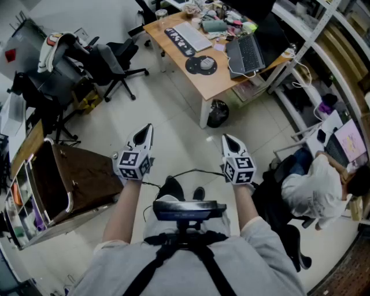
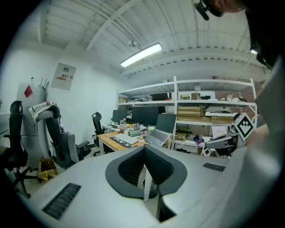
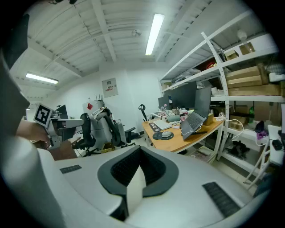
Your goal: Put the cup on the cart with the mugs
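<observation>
Item 1. Left gripper (image 1: 148,128) – held over bare floor, jaws pressed together at the tips, nothing between them.

Item 2. Right gripper (image 1: 226,137) – level with the left and well apart from it; jaws likewise closed on nothing. Both point towards the desk.

Item 3. Cup (image 1: 161,15), clear, small in view. Stands at the far left corner of the wooden desk (image 1: 222,84), well away from both grippers. No finer detail can be made out.

Item 4. Cart (image 1: 87,173), brown top with a chrome rail along its near end. Stands at the person's left, near the left gripper but not touching it. Whether mugs are on it cannot be told.

Item 5. Desk contents: white keyboard (image 1: 194,36), black keyboard (image 1: 180,41) just beside it, round mouse pad (image 1: 202,65), open laptop (image 1: 247,53), and mixed clutter at the far end.

Item 6. Surroundings: black bin (image 1: 218,114) under the desk's near end; office chair (image 1: 110,63) to the desk's left; seated person (image 1: 317,186) at the right, by the shelving (image 1: 324,34)
</observation>
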The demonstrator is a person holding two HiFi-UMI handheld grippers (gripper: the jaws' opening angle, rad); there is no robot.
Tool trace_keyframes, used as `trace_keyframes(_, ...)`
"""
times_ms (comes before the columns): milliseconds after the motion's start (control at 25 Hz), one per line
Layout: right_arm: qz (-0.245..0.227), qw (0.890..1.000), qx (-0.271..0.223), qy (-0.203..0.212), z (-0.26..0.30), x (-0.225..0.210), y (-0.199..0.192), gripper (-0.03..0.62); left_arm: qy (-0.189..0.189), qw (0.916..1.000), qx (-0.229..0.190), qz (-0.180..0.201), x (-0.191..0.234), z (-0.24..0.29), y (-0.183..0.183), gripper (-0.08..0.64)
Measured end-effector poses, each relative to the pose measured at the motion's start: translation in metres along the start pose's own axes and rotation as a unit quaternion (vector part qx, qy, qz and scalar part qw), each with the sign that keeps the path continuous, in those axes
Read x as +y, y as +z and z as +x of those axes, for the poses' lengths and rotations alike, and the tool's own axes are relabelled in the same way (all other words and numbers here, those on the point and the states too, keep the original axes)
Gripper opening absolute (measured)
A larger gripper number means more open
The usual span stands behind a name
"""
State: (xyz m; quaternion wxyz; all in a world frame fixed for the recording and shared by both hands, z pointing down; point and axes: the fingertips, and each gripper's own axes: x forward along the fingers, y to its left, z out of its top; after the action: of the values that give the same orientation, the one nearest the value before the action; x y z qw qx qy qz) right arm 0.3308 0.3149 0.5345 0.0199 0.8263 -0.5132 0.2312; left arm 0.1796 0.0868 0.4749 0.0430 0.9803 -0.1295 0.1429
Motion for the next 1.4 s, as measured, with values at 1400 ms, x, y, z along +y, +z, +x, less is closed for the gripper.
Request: trace_keyframes(1400,0.002,0.999,-0.043,-0.031,0.308,-0.04,0.194,0.002,-0.105,0.9944,-0.01,0.008,0.189,0.307,0.109,0.002)
